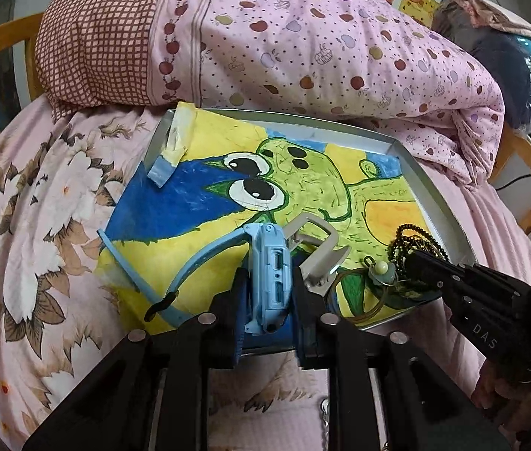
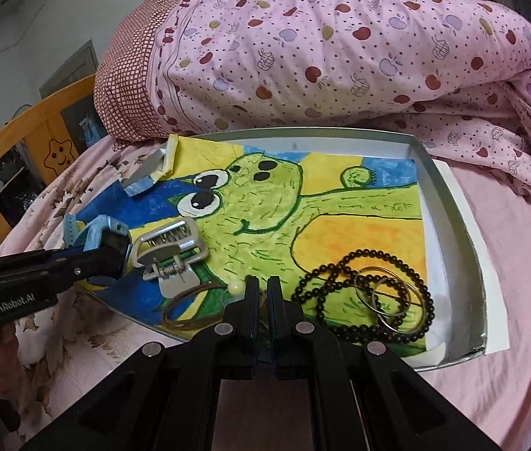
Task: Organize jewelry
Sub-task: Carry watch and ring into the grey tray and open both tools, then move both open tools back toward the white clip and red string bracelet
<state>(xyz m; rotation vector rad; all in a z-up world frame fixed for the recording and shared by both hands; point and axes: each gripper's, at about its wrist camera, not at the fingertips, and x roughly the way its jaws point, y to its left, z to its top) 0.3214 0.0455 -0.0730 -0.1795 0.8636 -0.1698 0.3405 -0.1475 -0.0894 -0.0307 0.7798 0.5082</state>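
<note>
A shallow silver tray point(image 2: 449, 203) lined with a frog drawing lies on the bed. My left gripper point(image 1: 267, 293) is shut on a light blue watch point(image 1: 269, 274) at the tray's near left edge; it also shows in the right wrist view point(image 2: 109, 242). My right gripper point(image 2: 259, 289) is shut on a thin brown cord necklace point(image 2: 186, 300) with a cream bead point(image 2: 236, 288). A silver hair clip point(image 2: 169, 253) lies between the grippers. A black bead necklace point(image 2: 363, 285) and thin metal bangles point(image 2: 385, 293) lie at the tray's right.
A pink apple-print quilt point(image 2: 340, 49) is piled behind the tray. A torn bit of tape and paper point(image 2: 152, 173) curls up at the tray's far left corner. A yellow wooden bed rail point(image 2: 51, 127) stands at the left. Floral bedding point(image 1: 32, 225) surrounds the tray.
</note>
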